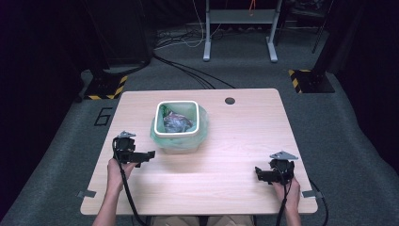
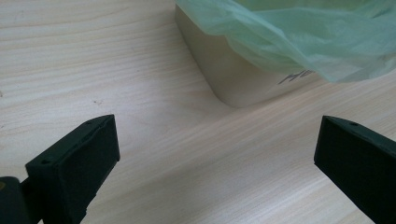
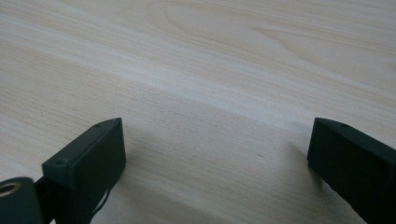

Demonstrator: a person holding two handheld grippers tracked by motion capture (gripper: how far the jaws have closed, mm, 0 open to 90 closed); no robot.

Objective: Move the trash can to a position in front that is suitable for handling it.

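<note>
A small white bin (image 1: 180,125) lined with a pale green bag (image 1: 203,126) stands at the middle back of the wooden table (image 1: 226,160), with crumpled dark waste (image 1: 176,122) inside. My left gripper (image 1: 149,154) rests on the table just left of the bin, pointing right at it, open and empty. In the left gripper view the bin's wall (image 2: 229,74) and the green bag (image 2: 299,37) lie ahead of the wide-apart jaws. My right gripper (image 1: 258,173) sits near the front right, pointing left, open with only bare table (image 3: 210,93) between its jaws.
A round cable hole (image 1: 229,100) is in the table's back edge. Beyond the table are a grey desk frame (image 1: 240,28), floor cables (image 1: 188,70) and two yellow-black striped stand bases (image 1: 106,89) (image 1: 308,80).
</note>
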